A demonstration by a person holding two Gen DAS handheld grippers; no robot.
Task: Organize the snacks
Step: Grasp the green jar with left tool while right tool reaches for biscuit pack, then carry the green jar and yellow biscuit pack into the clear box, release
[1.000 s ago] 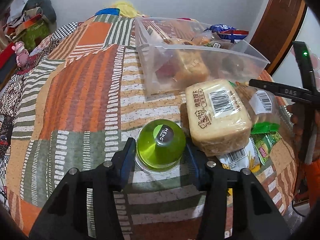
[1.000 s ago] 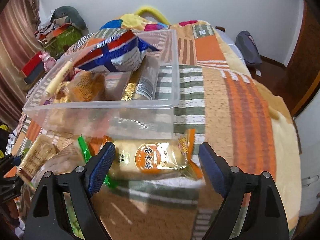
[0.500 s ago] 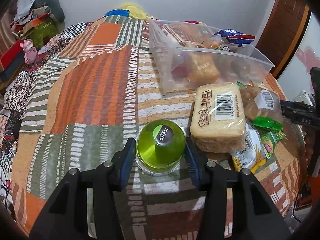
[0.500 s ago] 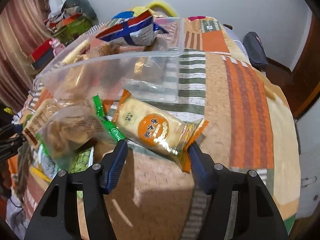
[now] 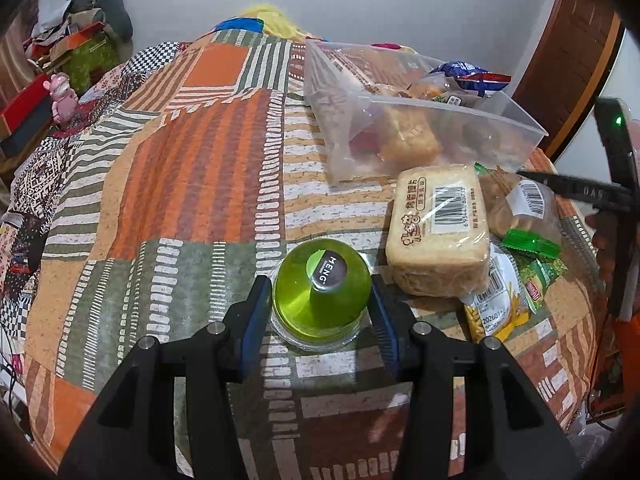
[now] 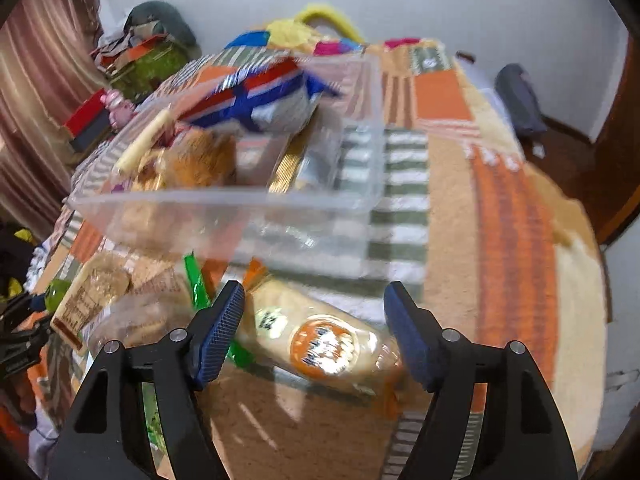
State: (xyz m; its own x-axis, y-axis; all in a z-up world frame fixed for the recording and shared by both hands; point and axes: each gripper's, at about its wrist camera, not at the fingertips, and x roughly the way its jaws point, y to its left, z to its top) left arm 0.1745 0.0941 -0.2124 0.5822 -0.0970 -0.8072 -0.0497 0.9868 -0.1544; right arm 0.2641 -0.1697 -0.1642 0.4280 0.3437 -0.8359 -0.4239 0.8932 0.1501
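Observation:
My left gripper (image 5: 320, 300) is shut on a green jelly cup (image 5: 321, 287) labelled MENG, which stands on the patchwork bedspread (image 5: 192, 184). A wrapped bread loaf (image 5: 438, 228) lies just right of it, with a clear bag of snacks (image 5: 520, 208) and green packets (image 5: 524, 280) beyond. A clear plastic bin (image 5: 420, 136) holding several snacks sits behind. My right gripper (image 6: 316, 332) is open, its fingers either side of an orange-labelled cracker pack (image 6: 320, 344) lying in front of the bin (image 6: 240, 208). The right wrist view is blurred.
A blue and red chip bag (image 6: 260, 96) tops the bin's contents. Boxes and a pink toy (image 5: 62, 96) sit off the bed at the far left. A wooden door (image 5: 576, 56) stands at the right. The bed edge drops off at the right (image 6: 580, 280).
My right gripper has moved over the cracker pack, which now lies between its open fingers. My left gripper still holds the jelly cup and has barely shifted.

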